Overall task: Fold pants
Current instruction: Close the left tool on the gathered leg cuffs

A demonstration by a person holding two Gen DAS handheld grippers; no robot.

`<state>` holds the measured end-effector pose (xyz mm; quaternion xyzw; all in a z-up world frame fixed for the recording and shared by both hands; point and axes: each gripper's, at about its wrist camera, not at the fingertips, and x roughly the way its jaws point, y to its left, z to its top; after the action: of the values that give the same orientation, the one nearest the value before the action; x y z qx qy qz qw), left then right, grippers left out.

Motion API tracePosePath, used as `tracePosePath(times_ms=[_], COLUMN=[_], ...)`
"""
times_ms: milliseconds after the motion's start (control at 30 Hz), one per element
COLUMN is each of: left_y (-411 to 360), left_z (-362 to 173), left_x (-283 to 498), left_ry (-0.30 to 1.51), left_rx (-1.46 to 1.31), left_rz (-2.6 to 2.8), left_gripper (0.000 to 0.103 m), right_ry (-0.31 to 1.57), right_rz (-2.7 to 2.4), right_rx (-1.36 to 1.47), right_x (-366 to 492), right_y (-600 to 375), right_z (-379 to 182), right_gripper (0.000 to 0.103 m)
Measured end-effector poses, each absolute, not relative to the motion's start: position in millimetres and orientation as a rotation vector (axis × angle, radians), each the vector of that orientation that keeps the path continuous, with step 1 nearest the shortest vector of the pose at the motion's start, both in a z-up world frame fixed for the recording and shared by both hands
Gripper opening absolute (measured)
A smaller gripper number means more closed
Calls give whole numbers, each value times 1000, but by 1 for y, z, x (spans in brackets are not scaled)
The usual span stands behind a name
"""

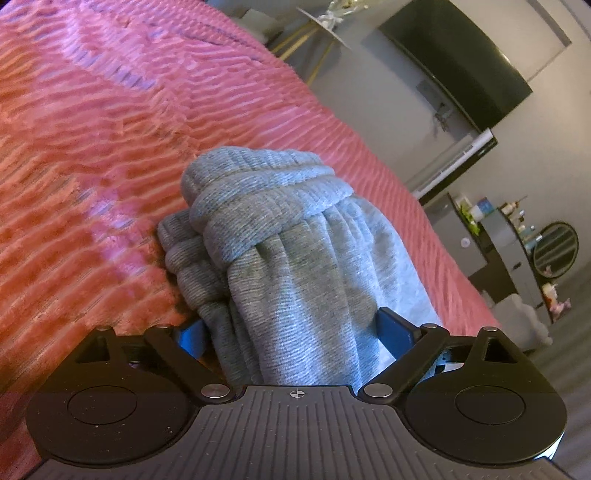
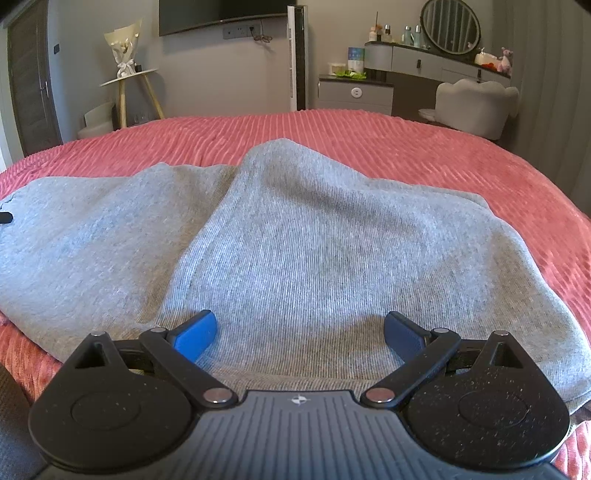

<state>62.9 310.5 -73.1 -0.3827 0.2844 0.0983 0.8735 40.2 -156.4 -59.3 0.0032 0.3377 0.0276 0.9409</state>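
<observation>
The grey sweatpants (image 2: pixel 303 229) lie spread on the pink bed (image 2: pixel 369 129), one layer folded over another. My right gripper (image 2: pixel 300 315) hovers low over their near edge, its blue pads (image 2: pixel 195 338) wide apart with only flat cloth beneath them. In the left wrist view a bunched end of the pants (image 1: pixel 280 240), with ribbed cuffs stacked on top, rises between my left gripper's fingers (image 1: pixel 397 330). My left gripper (image 1: pixel 291 321) stands wide open. The cloth fills the gap and brushes both pads, but I see no pinch.
The ribbed pink bedspread (image 1: pixel 129 129) stretches left and beyond the pants. Past the bed's far edge stand a small round side table (image 2: pixel 127 79), a wall television (image 2: pixel 221 14), a white tower fan (image 2: pixel 297 55), a dresser with a round mirror (image 2: pixel 450 26) and a pale chair (image 2: pixel 476 103).
</observation>
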Motion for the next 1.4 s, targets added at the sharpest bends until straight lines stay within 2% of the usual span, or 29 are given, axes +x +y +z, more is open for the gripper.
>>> tracePosePath(times_ms=[333, 667, 733, 967, 1067, 1133, 1200, 1267, 1300, 1367, 1400], left_y=[322, 333, 336, 343, 345, 347, 347, 343, 341, 336, 334], left_z=[-77, -81, -83, -82, -84, -86, -84, -79, -77, -74, -75], left_x=[46, 38, 38, 35, 35, 42, 52, 64, 67, 70, 70], left_ry=[595, 571, 572, 580, 577, 573, 583, 613, 623, 633, 640], left_rx=[-836, -906, -934, -1000, -1012, -1018, -1007, -985, -973, -926, -894], left_rz=[217, 184, 180, 196, 178, 141, 114, 117, 130, 171, 175], left_gripper=[64, 55, 59, 63, 70, 85, 94, 96, 91, 62, 41], right_ry=[681, 674, 673, 671, 669, 668, 664, 658, 654, 646, 645], right_rz=[56, 53, 54, 56, 56, 57, 58, 60, 62, 64, 65], right_rx=[6, 8, 10, 13, 13, 12, 11, 10, 10, 12, 13], right_x=[41, 44, 44, 45, 45, 45, 45, 45, 45, 45, 45], right_y=[-156, -153, -153, -154, -153, -154, -154, -154, -154, -154, -154], right_z=[-61, -62, -62, -62, -62, -62, -62, -63, -63, -63, -63], right_gripper=[98, 98, 98, 98, 98, 98, 98, 98, 98, 98, 98])
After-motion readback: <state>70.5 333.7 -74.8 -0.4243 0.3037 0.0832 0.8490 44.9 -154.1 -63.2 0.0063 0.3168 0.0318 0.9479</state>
